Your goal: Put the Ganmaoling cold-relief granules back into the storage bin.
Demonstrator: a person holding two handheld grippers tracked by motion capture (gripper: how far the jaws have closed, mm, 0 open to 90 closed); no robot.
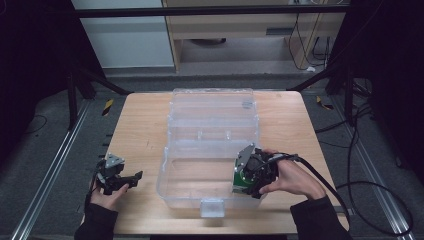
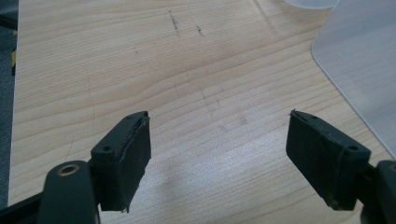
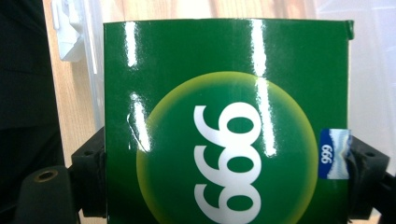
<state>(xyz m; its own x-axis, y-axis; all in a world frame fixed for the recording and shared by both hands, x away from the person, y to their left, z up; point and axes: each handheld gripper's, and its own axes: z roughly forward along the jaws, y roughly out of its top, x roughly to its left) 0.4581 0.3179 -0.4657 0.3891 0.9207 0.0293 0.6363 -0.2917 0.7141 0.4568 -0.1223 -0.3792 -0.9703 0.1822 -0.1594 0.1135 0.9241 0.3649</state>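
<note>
**Green box held inside the clear bin**

The right gripper (image 1: pixel 248 181) clenched a glossy green box (image 3: pixel 224 121) between its jaws, inside the clear plastic bin (image 1: pixel 185 187) at its right end, near the desk's (image 1: pixel 145 130) front edge. The left gripper (image 1: pixel 120 179) hung with jaws spread, grasping nothing, above the desk's front-left corner.

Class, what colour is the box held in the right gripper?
The box is glossy green with a yellow-green circle and white figures, clearest in the right gripper view.
</note>
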